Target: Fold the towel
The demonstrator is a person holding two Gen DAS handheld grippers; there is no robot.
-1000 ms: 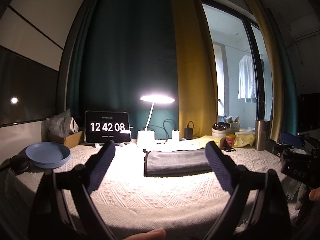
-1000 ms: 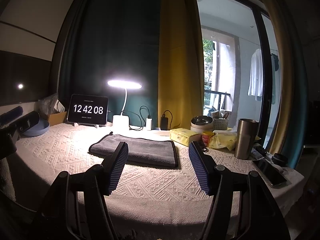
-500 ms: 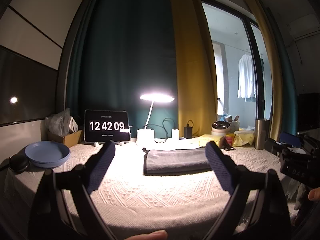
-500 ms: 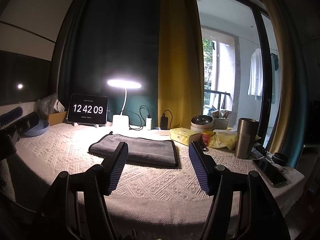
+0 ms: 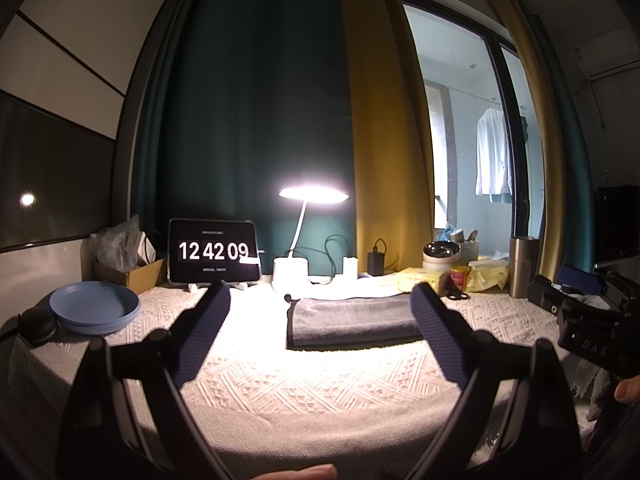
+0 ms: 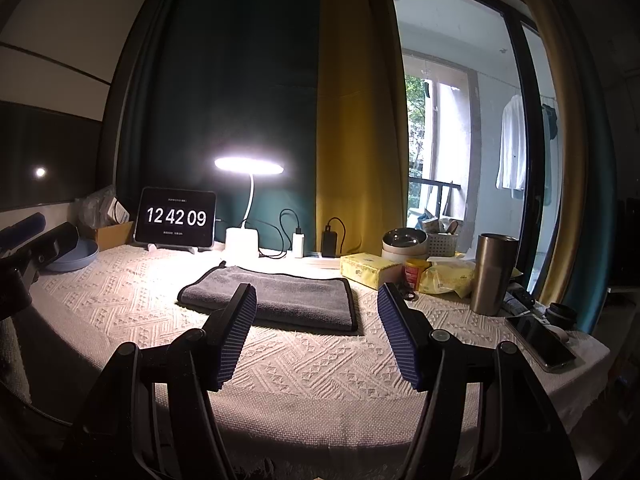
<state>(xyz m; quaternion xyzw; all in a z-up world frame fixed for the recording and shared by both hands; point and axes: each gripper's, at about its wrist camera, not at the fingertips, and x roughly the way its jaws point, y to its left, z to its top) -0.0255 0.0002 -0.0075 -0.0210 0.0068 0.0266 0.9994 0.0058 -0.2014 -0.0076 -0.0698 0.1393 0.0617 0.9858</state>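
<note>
Folded gray towel (image 6: 276, 300) lies beyond both spread-open, empty tools (image 5: 320, 304) (image 6: 316, 304).

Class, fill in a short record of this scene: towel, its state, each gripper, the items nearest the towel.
towel: grey towel, flat on the tablecloth
state: looks already folded, layered edge at the front
left gripper: open, empty, short of the towel
right gripper: open, empty, short of the towel
behind towel: lamp, clock
right of towel: tissue pack, tumbler

Grey towel (image 6: 280, 298), folded, flat
</note>
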